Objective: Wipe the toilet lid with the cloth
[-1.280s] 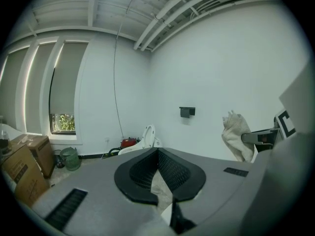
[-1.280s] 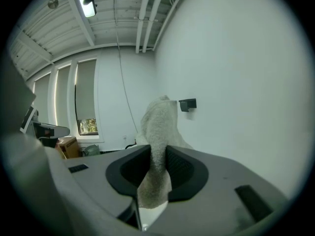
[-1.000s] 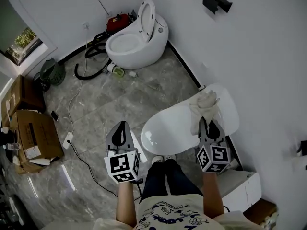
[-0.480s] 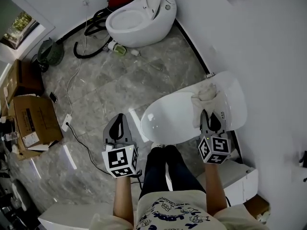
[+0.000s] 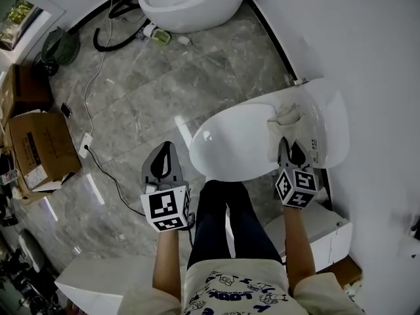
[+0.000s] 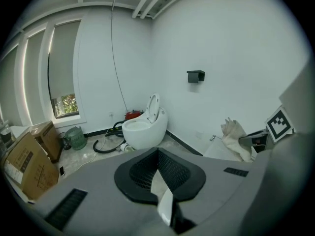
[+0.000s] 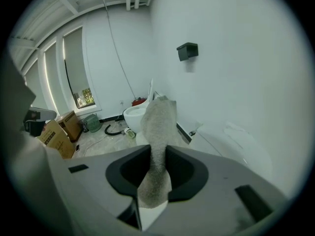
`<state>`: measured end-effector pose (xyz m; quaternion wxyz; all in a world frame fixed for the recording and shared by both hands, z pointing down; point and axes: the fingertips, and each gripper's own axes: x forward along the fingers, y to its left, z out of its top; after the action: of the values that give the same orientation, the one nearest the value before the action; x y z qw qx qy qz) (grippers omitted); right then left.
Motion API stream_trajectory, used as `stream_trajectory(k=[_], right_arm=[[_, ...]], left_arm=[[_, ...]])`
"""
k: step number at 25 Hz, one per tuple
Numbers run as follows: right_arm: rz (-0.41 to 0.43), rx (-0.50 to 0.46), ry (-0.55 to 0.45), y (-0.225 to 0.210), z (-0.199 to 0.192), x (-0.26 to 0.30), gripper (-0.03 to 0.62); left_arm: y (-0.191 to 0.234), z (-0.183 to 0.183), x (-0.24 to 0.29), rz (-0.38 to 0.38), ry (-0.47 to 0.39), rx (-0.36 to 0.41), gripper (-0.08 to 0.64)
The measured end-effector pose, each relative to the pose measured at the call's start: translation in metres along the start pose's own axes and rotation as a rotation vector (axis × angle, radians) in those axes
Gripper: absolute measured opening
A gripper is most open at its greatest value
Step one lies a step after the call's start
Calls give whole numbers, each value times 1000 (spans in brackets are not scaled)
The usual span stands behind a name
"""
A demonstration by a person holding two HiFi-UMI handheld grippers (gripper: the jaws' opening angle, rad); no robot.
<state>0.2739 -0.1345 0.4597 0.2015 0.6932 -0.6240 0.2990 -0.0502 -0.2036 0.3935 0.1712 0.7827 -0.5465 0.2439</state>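
The near toilet's white lid (image 5: 233, 149) lies shut below me, by the right wall. A beige cloth (image 5: 284, 125) (image 7: 157, 136) is bunched at the lid's far right side, and my right gripper (image 5: 289, 151) is shut on it; in the right gripper view the cloth stands up from between the jaws. The cloth (image 6: 235, 139) also shows at the right of the left gripper view. My left gripper (image 5: 164, 165) hangs over the floor to the left of the lid, its jaws together with nothing between them.
A second white toilet (image 5: 190, 2) with its lid raised stands at the far wall, with a black hose (image 5: 115, 35) beside it. Cardboard boxes (image 5: 36, 146) sit at the left. A white cable (image 5: 95, 110) runs across the grey marble floor. A black holder (image 7: 187, 51) hangs on the right wall.
The head view has tilted down and nearer, so the near toilet lid sits higher in frame. My right gripper still has the cloth at the lid's far right. The left gripper keeps its place.
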Motion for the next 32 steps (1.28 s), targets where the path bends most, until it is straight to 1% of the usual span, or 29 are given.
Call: stream_trajectory(k=[5, 10, 16, 26, 29, 30, 32], right_arm=[[-23, 14, 56, -25, -32, 46, 84], [-56, 27, 106, -53, -58, 87, 84], [-79, 49, 161, -67, -87, 131, 84], [-72, -15, 261, -82, -128, 196, 84], [-65, -44, 321, -84, -147, 212, 84], [-65, -41, 345, -85, -154, 216, 84], [-73, -5, 390, -88, -166, 222, 84]], left_arm=[[-1, -18, 28, 7, 19, 7, 3], [-3, -34, 52, 14, 35, -3, 3], [0, -52, 70, 17, 54, -6, 3], [-12, -74, 89, 11, 64, -9, 3], [-14, -79, 93, 11, 63, -17, 3], [-15, -80, 94, 10, 65, -21, 3], [-15, -83, 95, 10, 67, -30, 3]])
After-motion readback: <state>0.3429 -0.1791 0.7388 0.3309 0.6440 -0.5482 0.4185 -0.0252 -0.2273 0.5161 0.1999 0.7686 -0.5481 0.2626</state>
